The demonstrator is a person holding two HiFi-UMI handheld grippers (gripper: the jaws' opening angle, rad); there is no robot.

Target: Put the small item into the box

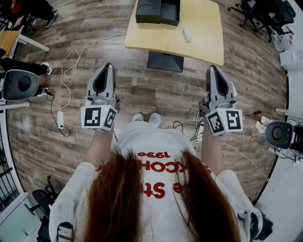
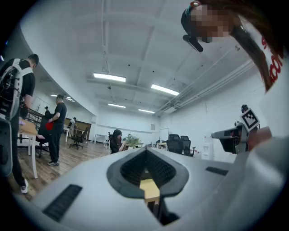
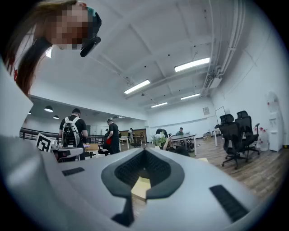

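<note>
Nearest, the left gripper (image 1: 107,71) and the right gripper (image 1: 214,71) hang side by side at waist height over the wooden floor (image 1: 156,90). Each one's jaws are pressed together with nothing pinched between them, as both gripper views show. Just past the person's shoes (image 1: 147,118), dark cables (image 1: 182,125) trail on the floor, and a white cable (image 1: 71,66) loops off to the left.

Further on stands the table (image 1: 203,47), well apart from both grippers. The small white item (image 1: 187,34) lies on it right of centre, just off the near right corner of the black box (image 1: 158,10), which sits toward the table's far left.

The task looks not yet begun. The risks I judge from here:
- A foot could catch the loose cables on the walk up.
- Jaws left shut on arrival would shove the item toward the table's right edge.
- A small, smooth item could squirt out of a pinch that lands off centre.
</note>
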